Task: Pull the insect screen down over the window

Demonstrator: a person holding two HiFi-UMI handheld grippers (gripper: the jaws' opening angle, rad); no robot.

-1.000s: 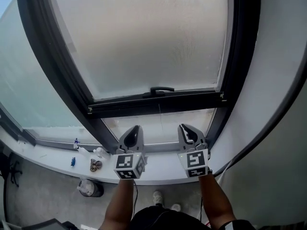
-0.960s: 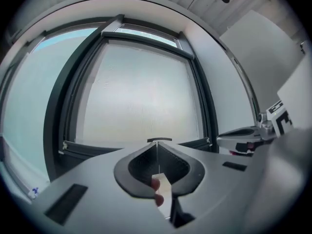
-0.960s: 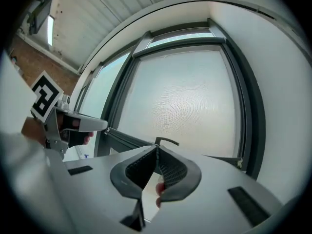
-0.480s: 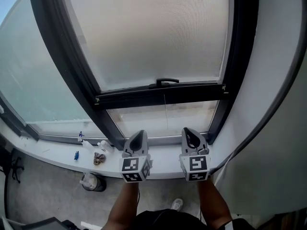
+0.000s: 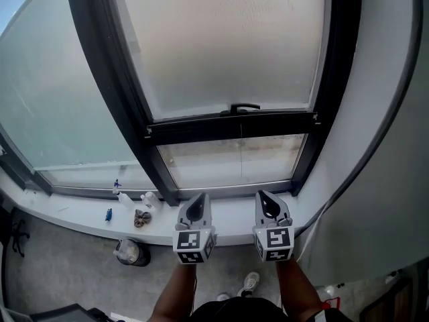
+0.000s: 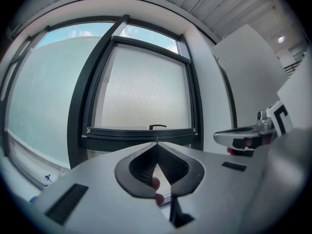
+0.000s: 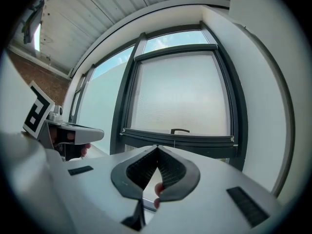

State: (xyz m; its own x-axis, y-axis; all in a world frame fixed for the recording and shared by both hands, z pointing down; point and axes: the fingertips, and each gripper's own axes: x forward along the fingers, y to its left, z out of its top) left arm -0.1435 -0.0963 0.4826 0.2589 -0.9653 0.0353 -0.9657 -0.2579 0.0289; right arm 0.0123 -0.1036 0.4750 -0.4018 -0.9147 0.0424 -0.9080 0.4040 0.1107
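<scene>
- On the white sill [image 5: 80, 215], to the left of the left hand-held gripper and well apart from it, stand some small bottles [image 5: 144, 200] and small items; what they are I cannot tell.
- The left hand-held gripper [image 5: 198, 198] is in front of the sill, below the window. Its jaws are pressed together with nothing between them, as the left gripper view [image 6: 157, 144] shows.
- The insect screen [image 5: 228, 45] is ahead of both hand-held grippers and above them, and it touches neither. Its dark bottom bar [image 5: 201, 130] with a small handle [image 5: 244, 106] stands partway down. A strip of uncovered window [image 5: 234, 161] is between the bar and the lower frame.
- The right hand-held gripper [image 5: 266, 197] is just beside the left one, at the same height. Its jaws are also pressed together and empty [image 7: 157, 147].
- To the right of the right hand-held gripper there is a plain white wall [image 5: 375, 113].
</scene>
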